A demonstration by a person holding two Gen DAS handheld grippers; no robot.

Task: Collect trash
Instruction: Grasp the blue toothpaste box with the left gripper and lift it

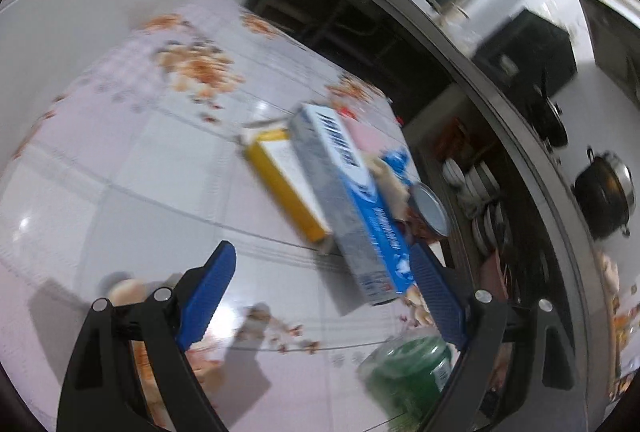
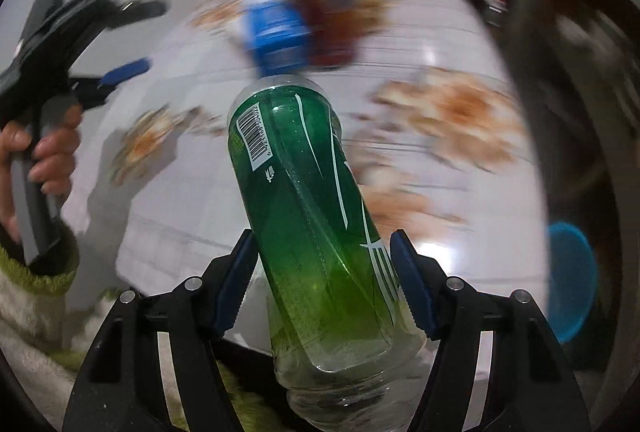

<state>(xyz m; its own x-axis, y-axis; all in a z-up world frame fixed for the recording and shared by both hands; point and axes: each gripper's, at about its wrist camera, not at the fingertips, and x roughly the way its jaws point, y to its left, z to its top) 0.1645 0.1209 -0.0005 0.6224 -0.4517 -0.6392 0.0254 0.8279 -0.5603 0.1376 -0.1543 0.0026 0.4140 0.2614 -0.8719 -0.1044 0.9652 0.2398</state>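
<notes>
A green plastic bottle (image 2: 320, 224) sits between the blue fingers of my right gripper (image 2: 324, 280), which is shut on it above the table; it also shows in the left wrist view (image 1: 408, 372) at the bottom. A blue and grey box (image 1: 352, 200) lies on the floral tablecloth (image 1: 140, 152) beside a yellow box (image 1: 284, 184) and a small can (image 1: 430, 208). My left gripper (image 1: 320, 296) is open and empty, just short of the blue box. The left gripper also shows in the right wrist view (image 2: 128, 70), held by a hand.
A steel counter edge (image 1: 500, 104) runs along the right, with stacked dishes (image 1: 476, 192) below and a black pot (image 1: 604, 192) on top. A blue round object (image 2: 568, 280) sits off the table's right edge. The views are motion-blurred.
</notes>
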